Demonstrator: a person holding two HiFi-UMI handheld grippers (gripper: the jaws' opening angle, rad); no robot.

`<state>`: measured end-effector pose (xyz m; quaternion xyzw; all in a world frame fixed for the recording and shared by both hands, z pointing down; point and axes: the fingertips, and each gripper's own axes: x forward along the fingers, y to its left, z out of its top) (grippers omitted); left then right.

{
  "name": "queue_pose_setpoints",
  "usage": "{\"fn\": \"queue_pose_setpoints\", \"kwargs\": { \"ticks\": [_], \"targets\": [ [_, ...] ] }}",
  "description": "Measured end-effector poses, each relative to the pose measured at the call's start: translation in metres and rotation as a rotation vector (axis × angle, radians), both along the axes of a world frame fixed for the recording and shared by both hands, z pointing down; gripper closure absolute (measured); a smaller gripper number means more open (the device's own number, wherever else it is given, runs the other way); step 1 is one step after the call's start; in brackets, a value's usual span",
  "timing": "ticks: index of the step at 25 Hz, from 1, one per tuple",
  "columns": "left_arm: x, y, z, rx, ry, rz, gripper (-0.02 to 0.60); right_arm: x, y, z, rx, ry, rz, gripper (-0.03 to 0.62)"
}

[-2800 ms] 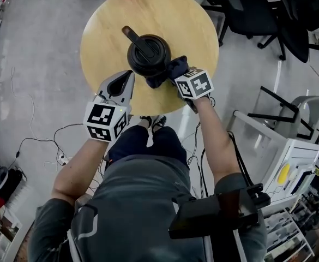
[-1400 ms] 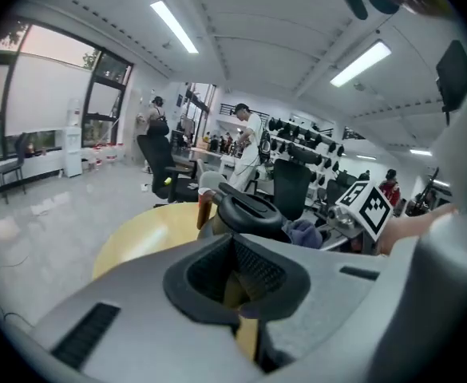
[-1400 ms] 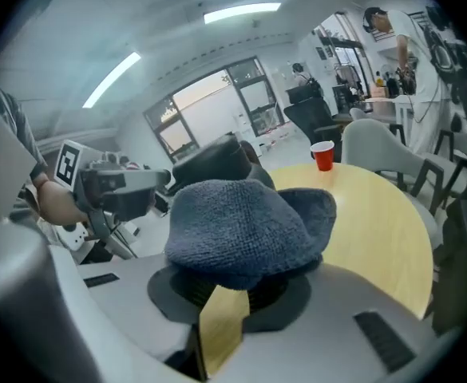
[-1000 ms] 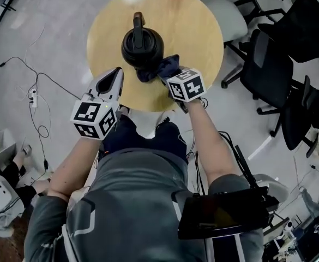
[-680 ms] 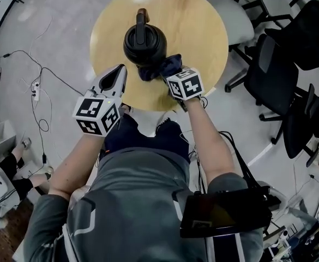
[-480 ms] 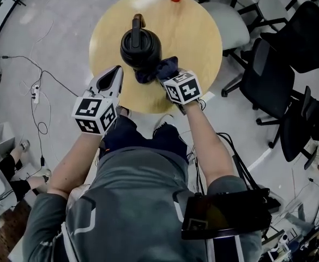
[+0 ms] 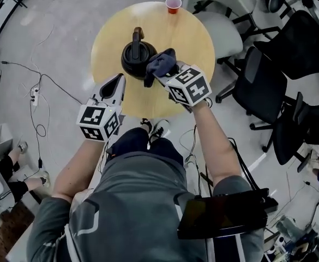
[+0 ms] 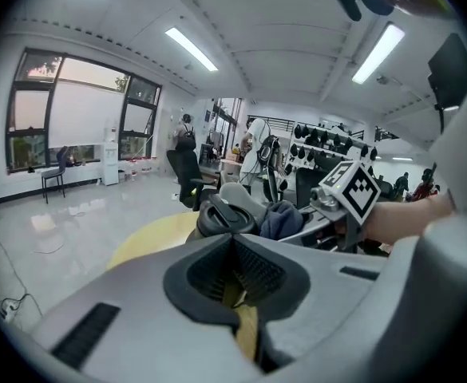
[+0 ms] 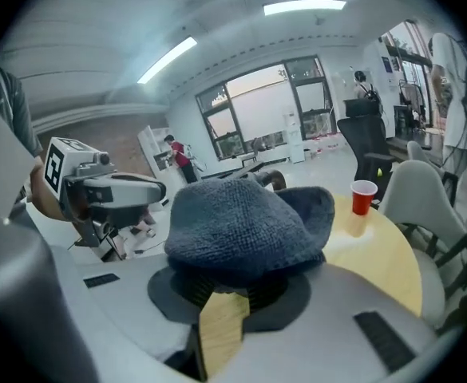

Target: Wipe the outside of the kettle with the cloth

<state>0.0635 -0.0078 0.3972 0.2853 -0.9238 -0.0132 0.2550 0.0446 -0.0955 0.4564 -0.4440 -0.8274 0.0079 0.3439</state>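
Observation:
A black kettle (image 7: 136, 58) stands on the round wooden table (image 7: 170, 37), its handle pointing away from me. My right gripper (image 7: 162, 73) is shut on a dark blue cloth (image 7: 160, 63), which lies against the kettle's right side near the lid. In the right gripper view the cloth (image 9: 245, 226) bulges over the jaws and hides most of the kettle. My left gripper (image 7: 118, 81) hovers at the table's near edge, left of the kettle, shut with nothing in it. The left gripper view shows the kettle (image 8: 225, 214) and cloth (image 8: 285, 218) ahead.
A red cup (image 7: 173, 4) stands at the table's far edge. Grey and black office chairs (image 7: 268, 81) crowd the right side. Cables (image 7: 39, 108) trail over the floor at the left. My legs sit under the table's near edge.
My right gripper has risen and carried the cloth from the kettle's near side up to its right side by the lid. The left gripper has kept its place near the table edge.

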Motion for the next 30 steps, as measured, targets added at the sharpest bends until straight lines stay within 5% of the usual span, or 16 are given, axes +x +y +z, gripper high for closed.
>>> {"fn": "queue_pose_setpoints", "kwargs": {
  "ticks": [15,30],
  "targets": [
    [-0.030,0.019,0.038,0.017,0.071,0.041,0.572,-0.006,-0.014,0.028,-0.089,0.170,0.034,0.502],
    [-0.036,0.022,0.057,0.008,0.090,0.064,0.574,-0.013,-0.024,0.164,0.249,0.273,0.064,0.505]
  ]
}}
